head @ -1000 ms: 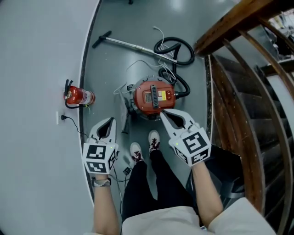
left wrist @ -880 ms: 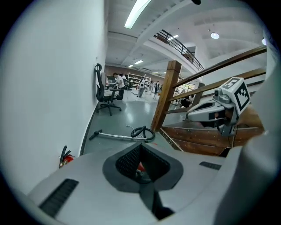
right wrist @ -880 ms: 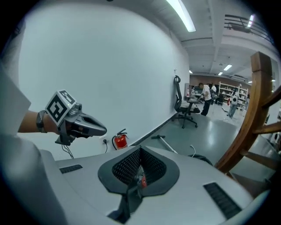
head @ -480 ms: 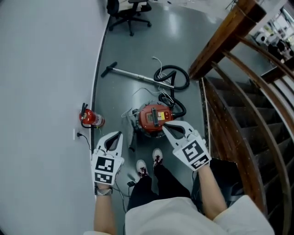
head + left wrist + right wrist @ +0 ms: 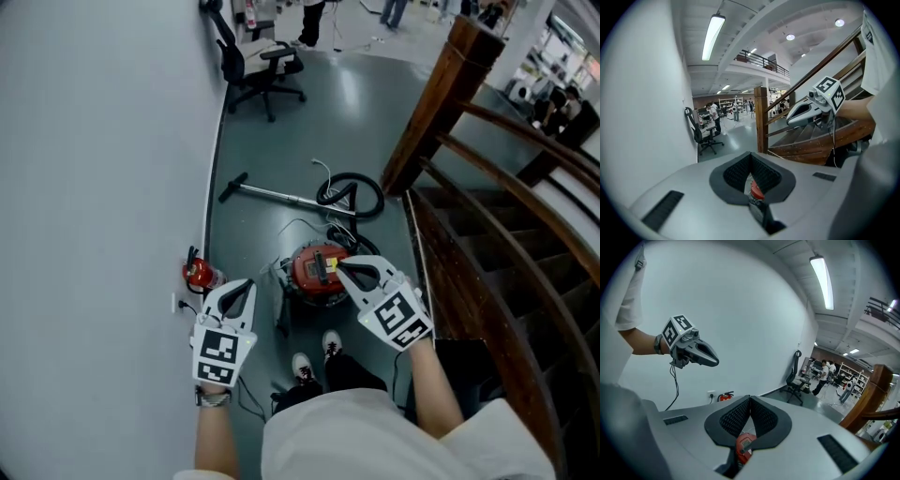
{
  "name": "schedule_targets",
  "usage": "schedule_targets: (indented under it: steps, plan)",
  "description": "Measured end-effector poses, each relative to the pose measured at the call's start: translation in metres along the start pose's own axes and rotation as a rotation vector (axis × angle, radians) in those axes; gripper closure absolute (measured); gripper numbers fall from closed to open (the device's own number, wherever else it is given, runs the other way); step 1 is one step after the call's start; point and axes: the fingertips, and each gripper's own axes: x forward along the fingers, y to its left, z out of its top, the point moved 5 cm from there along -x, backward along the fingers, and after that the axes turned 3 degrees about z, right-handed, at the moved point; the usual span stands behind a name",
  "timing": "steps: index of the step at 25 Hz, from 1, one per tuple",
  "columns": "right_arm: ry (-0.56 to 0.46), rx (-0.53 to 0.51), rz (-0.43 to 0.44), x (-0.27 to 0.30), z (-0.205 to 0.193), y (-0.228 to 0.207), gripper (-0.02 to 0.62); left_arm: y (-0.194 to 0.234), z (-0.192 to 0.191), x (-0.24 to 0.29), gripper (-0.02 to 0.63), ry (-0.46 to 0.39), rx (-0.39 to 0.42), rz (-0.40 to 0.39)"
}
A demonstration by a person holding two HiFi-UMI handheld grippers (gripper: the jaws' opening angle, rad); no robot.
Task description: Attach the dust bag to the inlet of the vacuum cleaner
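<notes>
Vacuum cleaner (image 5: 317, 267): red canister, set on the grey floor (image 5: 309, 122), just ahead of the person's shoes (image 5: 330, 343).
Hose (image 5: 352, 195): black, coiled just beyond the canister, with a metal wand (image 5: 272, 194) laid to its left.
Left tongs (image 5: 247, 284): pressed together, nothing gripped, held above the floor near the wall.
Right tongs (image 5: 341, 268): pressed together, nothing gripped, seen over the canister's right edge.
Fire extinguisher (image 5: 197, 273): stood against the wall, left of the canister.

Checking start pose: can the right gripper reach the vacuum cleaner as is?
Probably not yet. The right gripper, shut and empty, is held high by the standing person; the vacuum cleaner sits on the floor by the shoes. Nothing blocks the way down, but it needs a crouch.
</notes>
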Motion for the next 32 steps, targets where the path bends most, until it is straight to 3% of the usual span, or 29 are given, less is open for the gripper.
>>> schedule_targets:
  steps: [14,24,32]
  plan:
    - [-0.101,-0.165,-0.121,-0.063,0.082,0.004,0.568,0.007,0.075,-0.065,0.604,-0.132,0.173,0.069]
    - [-0.166,-0.195,-0.174,-0.095,0.110,0.004,0.569,-0.004,0.119,-0.097,0.604,-0.236,0.251,0.096]
    - [-0.188,-0.192,-0.189,-0.106,0.112,-0.003,0.569,-0.009,0.131,-0.099,0.604,-0.263,0.268,0.120]
